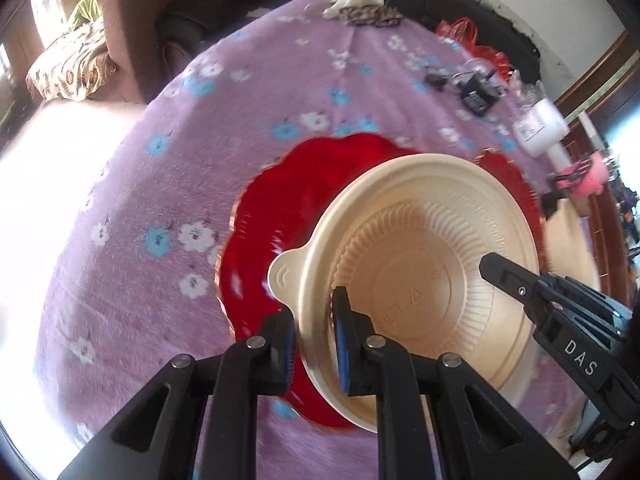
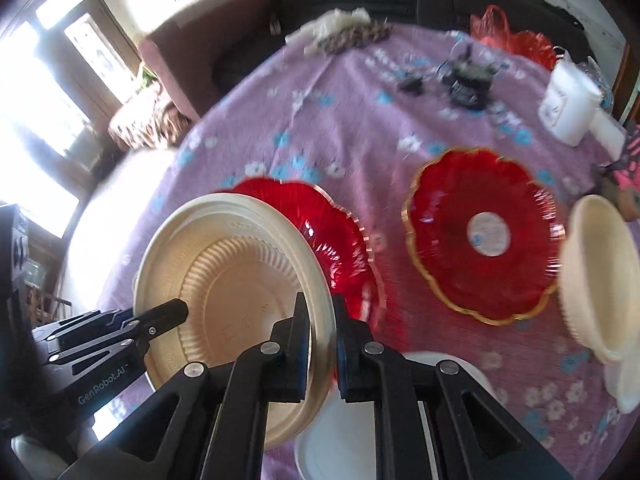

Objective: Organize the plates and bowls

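Overhead, cream bowl (image 1: 420, 248) tilted, hollow camera-ward.

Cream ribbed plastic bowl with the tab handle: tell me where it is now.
The cream ribbed plastic bowl is gripped at opposite rims by the left gripper and right gripper, over a red scalloped glass plate on the purple cloth.

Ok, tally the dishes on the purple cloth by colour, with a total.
Red plates: 2, one behind the held cream bowl, one further right
Cream bowls: 2, the held cream bowl and one at the right edge
White dish: 1, partly hidden
Total: 5
A pale shape at the lower right is too cut off to count.
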The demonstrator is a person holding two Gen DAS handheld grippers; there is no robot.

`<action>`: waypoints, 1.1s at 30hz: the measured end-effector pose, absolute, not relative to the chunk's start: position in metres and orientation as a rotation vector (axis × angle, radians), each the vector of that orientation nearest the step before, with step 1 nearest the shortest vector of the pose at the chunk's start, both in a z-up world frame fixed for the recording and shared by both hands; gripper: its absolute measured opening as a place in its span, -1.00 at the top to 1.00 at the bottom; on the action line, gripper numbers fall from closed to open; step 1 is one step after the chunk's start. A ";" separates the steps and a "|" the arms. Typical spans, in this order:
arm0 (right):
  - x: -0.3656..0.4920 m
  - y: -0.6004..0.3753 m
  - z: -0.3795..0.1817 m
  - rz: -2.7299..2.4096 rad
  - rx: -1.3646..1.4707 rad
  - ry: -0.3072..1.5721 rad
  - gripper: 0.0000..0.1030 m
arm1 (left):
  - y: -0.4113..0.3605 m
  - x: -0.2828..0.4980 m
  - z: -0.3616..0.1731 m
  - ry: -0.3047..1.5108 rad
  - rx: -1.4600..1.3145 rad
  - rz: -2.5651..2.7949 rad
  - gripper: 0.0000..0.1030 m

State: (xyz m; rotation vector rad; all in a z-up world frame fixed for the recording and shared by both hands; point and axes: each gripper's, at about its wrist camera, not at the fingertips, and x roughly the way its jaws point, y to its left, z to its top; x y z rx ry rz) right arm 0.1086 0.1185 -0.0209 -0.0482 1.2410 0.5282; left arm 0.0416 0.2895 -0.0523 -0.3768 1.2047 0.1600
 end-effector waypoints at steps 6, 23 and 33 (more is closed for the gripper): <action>0.115 0.131 -0.037 0.481 -0.062 1.263 0.75 | 0.295 0.051 -0.074 1.238 -0.349 0.143 0.46; 0.098 0.088 0.013 0.437 0.040 1.110 0.30 | 0.258 0.030 0.005 1.059 -0.124 0.213 -0.19; 0.081 0.009 0.027 0.346 0.141 1.065 0.13 | 0.190 0.013 0.047 0.929 0.077 0.236 -0.37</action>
